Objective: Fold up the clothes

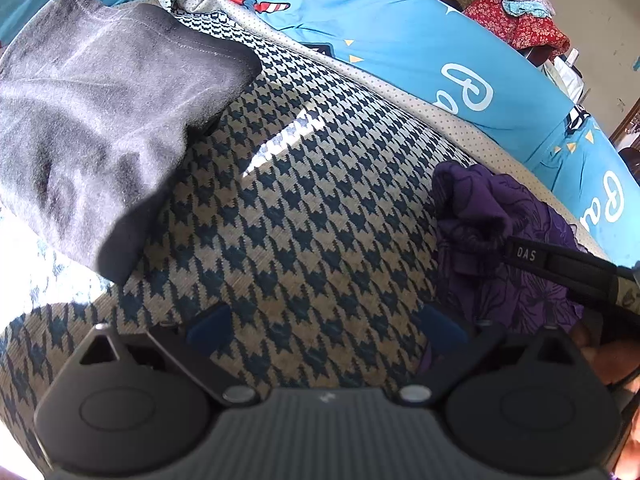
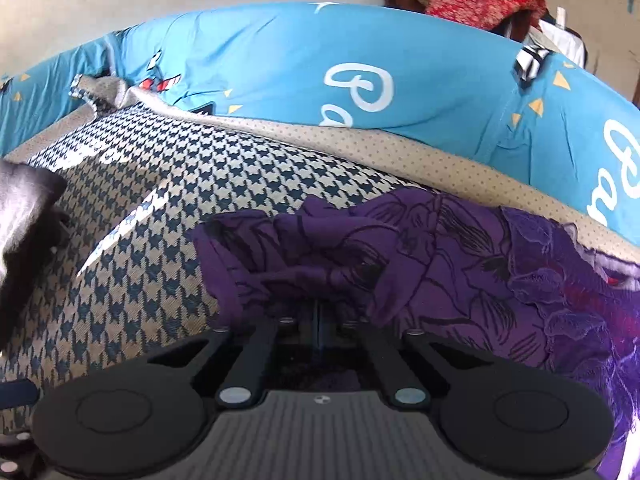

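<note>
A bed (image 2: 248, 184) under a houndstooth cover carries a crumpled purple floral garment (image 2: 440, 256), filling the centre and right of the right wrist view, its long axis running toward the right edge. The right hand-held gripper (image 2: 318, 316), the nearer one, is clenched on its near hem. The left hand-held gripper (image 1: 326, 326) stands released, holding nothing, over bare cover, beside a grey garment (image 1: 92, 120) at upper left.

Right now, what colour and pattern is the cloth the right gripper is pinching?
Purple garment with dark floral line drawings, clearest in the right wrist view.
</note>
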The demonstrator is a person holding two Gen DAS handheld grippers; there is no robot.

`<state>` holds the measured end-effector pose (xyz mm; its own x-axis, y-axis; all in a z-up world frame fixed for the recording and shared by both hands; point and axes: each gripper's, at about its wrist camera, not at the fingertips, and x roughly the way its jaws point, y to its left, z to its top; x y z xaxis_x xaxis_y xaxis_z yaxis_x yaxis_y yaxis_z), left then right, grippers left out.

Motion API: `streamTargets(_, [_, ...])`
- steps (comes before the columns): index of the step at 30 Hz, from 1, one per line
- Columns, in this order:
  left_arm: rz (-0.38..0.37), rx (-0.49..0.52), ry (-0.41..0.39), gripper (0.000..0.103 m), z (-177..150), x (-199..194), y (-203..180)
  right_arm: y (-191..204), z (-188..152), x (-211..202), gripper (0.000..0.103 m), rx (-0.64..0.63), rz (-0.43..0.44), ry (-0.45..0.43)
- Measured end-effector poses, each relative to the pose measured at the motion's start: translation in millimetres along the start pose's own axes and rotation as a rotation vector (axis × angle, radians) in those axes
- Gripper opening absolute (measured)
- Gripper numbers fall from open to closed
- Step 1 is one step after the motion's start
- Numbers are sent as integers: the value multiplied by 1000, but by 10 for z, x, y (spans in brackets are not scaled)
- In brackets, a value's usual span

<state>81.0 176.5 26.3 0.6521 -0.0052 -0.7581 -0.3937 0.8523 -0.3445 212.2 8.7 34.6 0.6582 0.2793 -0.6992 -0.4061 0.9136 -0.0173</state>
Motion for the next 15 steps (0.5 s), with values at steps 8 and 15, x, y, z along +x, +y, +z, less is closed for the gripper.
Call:
streamTargets(8, [5,8,-1,101,2,14,-3,29,2,-39,0,27,-12,-19])
streamTargets(15, [-81,35,-8,102,10,82,-90,111,56,-92,12,-53,14,6])
